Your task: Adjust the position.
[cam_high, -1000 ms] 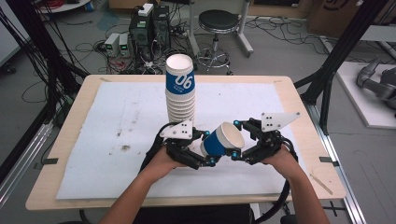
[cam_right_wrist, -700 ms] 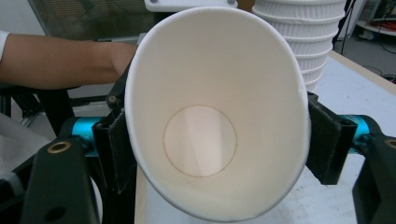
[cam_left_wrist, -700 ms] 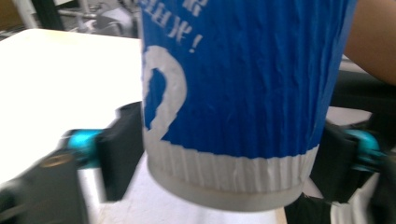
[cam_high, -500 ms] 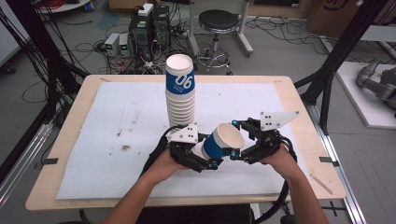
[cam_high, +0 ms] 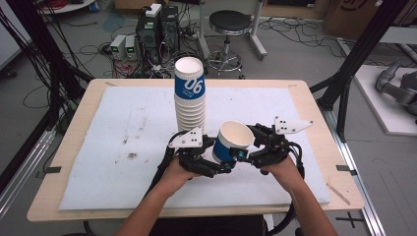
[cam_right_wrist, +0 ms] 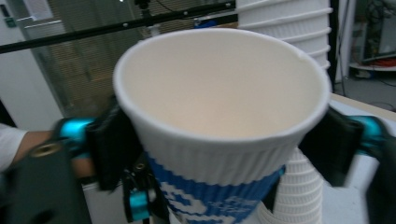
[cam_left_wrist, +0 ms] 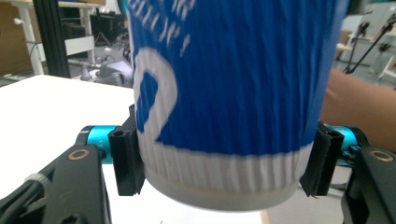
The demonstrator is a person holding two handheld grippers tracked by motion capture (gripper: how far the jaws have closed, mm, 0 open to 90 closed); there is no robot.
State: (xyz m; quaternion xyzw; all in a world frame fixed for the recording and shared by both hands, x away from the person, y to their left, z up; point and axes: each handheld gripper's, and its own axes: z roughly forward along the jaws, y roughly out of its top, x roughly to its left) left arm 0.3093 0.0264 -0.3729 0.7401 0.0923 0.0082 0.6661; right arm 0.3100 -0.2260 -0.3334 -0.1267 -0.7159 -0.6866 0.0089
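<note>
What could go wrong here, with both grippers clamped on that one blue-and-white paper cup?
1. The left gripper pinches the blue-and-white ribbed paper cup near its base and the right gripper just under its rim; pulling apart or squeezing could crush or tear it.
2. The tall stack of white paper cups stands just behind; a hand swing could topple it.
3. The cup is tilted; an uneven release may drop it.

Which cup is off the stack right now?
The tilted blue-and-white cup clamped between the left gripper and right gripper, mouth open toward the right one. The others sit nested upright in the stack behind.
</note>
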